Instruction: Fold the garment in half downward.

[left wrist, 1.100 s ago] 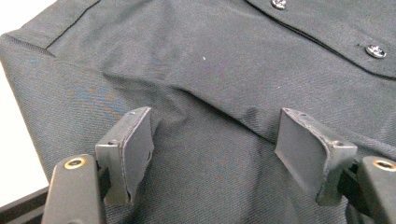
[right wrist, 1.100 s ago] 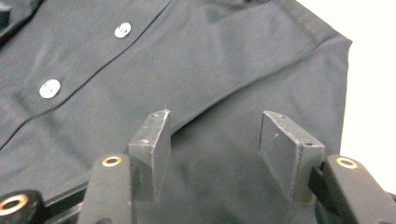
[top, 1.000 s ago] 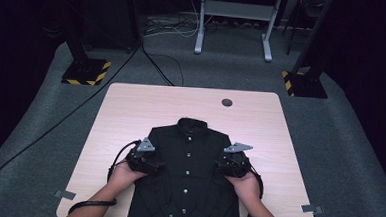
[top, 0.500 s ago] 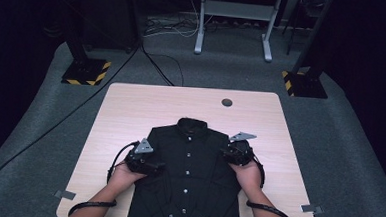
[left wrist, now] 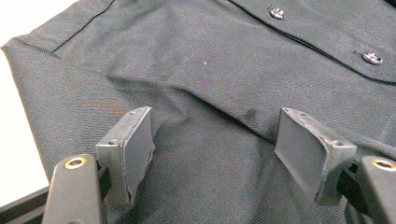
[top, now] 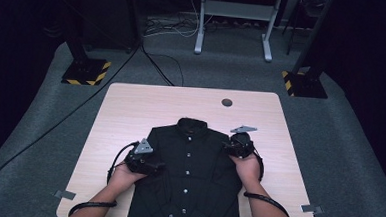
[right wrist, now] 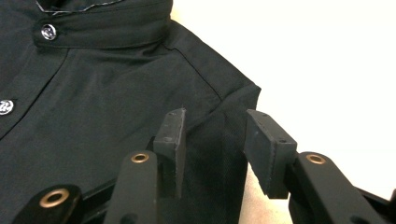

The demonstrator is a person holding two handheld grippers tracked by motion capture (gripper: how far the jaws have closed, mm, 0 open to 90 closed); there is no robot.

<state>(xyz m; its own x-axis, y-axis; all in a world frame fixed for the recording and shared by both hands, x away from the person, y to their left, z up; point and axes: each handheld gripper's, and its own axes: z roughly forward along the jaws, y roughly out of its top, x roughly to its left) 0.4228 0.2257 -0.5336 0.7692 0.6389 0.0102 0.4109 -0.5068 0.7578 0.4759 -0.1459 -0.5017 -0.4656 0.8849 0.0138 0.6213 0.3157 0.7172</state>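
Note:
A black buttoned shirt (top: 192, 173) lies flat on the wooden table (top: 131, 110), collar at the far side. My left gripper (top: 155, 166) rests on the shirt's left side. In the left gripper view its jaws stand wide open (left wrist: 215, 140) over a soft ridge of the dark fabric (left wrist: 210, 60). My right gripper (top: 231, 145) is at the shirt's right shoulder. Its jaws (right wrist: 215, 135) have just been closing. The shoulder edge of the shirt (right wrist: 102, 93) runs between them, with a gap still showing at the pads.
A round cable hole (top: 226, 102) sits near the table's far edge. Tape marks (top: 64, 195) (top: 308, 208) flank the near corners. Stands with yellow-black bases (top: 85, 72) (top: 302, 84) and a cable lie on the grey floor beyond.
My right hand has slid away from the person along the shirt's right edge, up to the shoulder. The left hand has stayed put.

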